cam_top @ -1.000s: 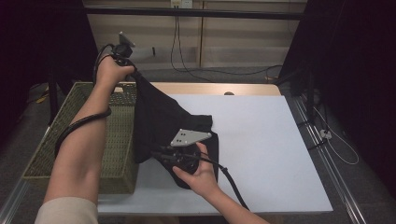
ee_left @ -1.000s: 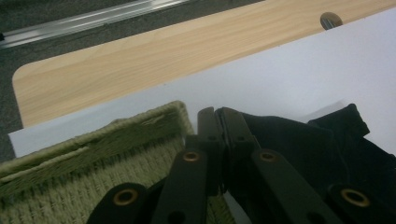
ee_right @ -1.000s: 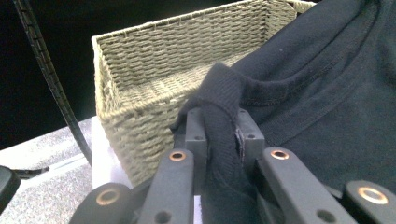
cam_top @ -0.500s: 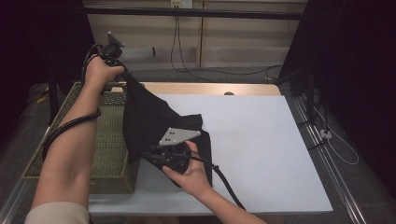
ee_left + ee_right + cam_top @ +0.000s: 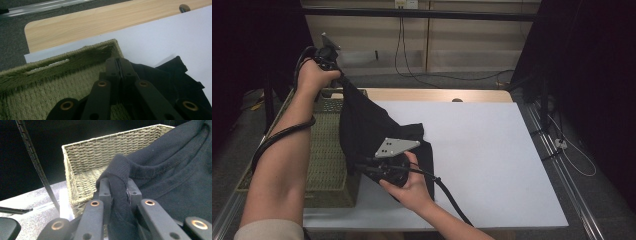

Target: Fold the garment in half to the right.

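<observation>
A black garment hangs stretched between my two grippers, over the right edge of a woven green basket. My left gripper is raised at the far left and is shut on the garment's upper edge; in the left gripper view its jaws are pressed together on thin black cloth. My right gripper sits low near the basket's front corner. In the right gripper view it is shut on a thick fold of the garment, with the basket just behind.
A white sheet covers the wooden table to the right of the basket. A small dark knob sits at the sheet's far edge. Metal rails run along the table's right side, and cables hang at the back wall.
Both hands have shifted left with the garment. The cloth now hangs more over the basket's edge, and the left hand is a little higher.
</observation>
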{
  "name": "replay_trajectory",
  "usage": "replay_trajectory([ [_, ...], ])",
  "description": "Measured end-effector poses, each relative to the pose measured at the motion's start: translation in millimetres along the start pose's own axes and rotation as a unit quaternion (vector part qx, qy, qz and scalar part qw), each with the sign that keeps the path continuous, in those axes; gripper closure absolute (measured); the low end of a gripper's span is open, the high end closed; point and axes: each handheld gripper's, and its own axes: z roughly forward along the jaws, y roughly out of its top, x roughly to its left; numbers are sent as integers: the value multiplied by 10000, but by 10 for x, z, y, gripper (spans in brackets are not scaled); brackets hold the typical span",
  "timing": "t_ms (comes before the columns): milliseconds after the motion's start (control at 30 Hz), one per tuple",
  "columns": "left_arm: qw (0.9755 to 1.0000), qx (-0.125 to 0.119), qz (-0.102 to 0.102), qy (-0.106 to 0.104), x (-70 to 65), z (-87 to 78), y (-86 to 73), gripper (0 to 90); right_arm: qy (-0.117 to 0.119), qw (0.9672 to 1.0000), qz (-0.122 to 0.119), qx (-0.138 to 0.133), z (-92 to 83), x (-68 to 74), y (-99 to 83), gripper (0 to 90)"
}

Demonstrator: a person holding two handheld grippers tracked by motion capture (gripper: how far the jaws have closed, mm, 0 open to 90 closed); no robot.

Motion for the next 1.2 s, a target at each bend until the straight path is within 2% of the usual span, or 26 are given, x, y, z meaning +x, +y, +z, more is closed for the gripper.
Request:
replay_trajectory([
  [433, 10000, -28, -1, 38, 62, -85, -37, 877, 36, 10000, 8, 15, 47, 24, -15, 794],
  [567, 9999, -84, -65, 64, 79, -113, -48, 877, 29, 10000, 18, 21, 42, 18, -21, 793],
  [700, 10000, 7, -61, 12, 87, -128, -54, 875, 41, 10000, 50, -2, 45, 16, -31, 792],
  [900, 9999, 24, 19, -122, -24, -42, -31, 872, 101, 9999, 39, 45, 99, 53, -79, 789],
  [967, 9997, 46, 51, -223, -100, -9, -5, 870, 121, 9999, 81, 83, 117, 45, -132, 787],
  [1200, 9994, 105, 150, -293, -241, 101, 19, 869, 176, 9993, 244, 207, 164, 35, -261, 785],
])
